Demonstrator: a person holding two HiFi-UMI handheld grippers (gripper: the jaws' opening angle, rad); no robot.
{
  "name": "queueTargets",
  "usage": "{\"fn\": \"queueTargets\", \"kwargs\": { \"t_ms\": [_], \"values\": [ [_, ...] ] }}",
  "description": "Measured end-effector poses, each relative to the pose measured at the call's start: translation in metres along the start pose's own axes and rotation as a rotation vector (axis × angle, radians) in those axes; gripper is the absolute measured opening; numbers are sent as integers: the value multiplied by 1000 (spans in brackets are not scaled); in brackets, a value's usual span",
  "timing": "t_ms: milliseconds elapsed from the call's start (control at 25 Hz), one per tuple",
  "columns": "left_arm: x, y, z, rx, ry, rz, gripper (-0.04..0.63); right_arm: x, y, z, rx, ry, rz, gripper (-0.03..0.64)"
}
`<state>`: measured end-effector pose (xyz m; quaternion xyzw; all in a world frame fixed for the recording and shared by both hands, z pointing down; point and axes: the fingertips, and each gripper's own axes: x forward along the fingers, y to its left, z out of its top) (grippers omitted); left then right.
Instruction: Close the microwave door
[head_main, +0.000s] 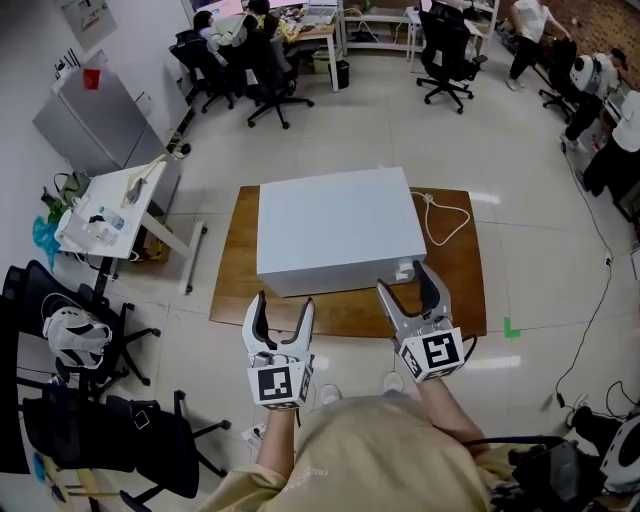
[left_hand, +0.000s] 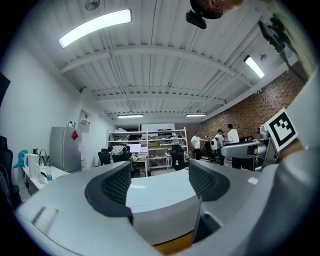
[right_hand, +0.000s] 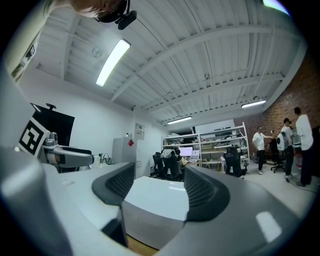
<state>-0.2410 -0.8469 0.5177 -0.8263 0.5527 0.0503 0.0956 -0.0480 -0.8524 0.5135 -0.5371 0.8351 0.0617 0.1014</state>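
Head view looks steeply down on a white microwave (head_main: 335, 225) that sits on a wooden board (head_main: 228, 292) on the floor, directly ahead of the person. At the left, the left gripper (head_main: 283, 304) hangs just short of the microwave's near edge with its jaws spread wide and nothing between them. At the right, the right gripper (head_main: 405, 280) is likewise released and empty. Its tips reach up to the near right corner of the microwave, though contact cannot be told from above. No door leaf stands out from the box on any side that shows, so the door looks already shut and the closing step seems done. If so, the next move calls for little more than drawing both grippers clear without nudging the box. A press on the near face would only be needed if the door were not latched, which these views cannot settle.

Only the head view shows the board and a white cable (head_main: 446, 216) looped on it at the far right of the box. Only the gripper views show the near face of the microwave at a low angle. The left gripper view has it centred between its open pads, and the right gripper view shows a corner of it. Both also take in the ceiling lights (left_hand: 95, 27) and far shelves (right_hand: 220, 145).
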Motion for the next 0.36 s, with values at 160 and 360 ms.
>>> {"fn": "queueTargets", "kwargs": {
  "t_ms": [160, 360],
  "values": [
    [8, -3, -4, -1, 11, -5, 345, 2, -6, -1, -2, 8, -15, 302],
    [12, 0, -4, 11, -9, -18, 345, 4, -6, -6, 6, 9, -30, 301]
  ]
}}
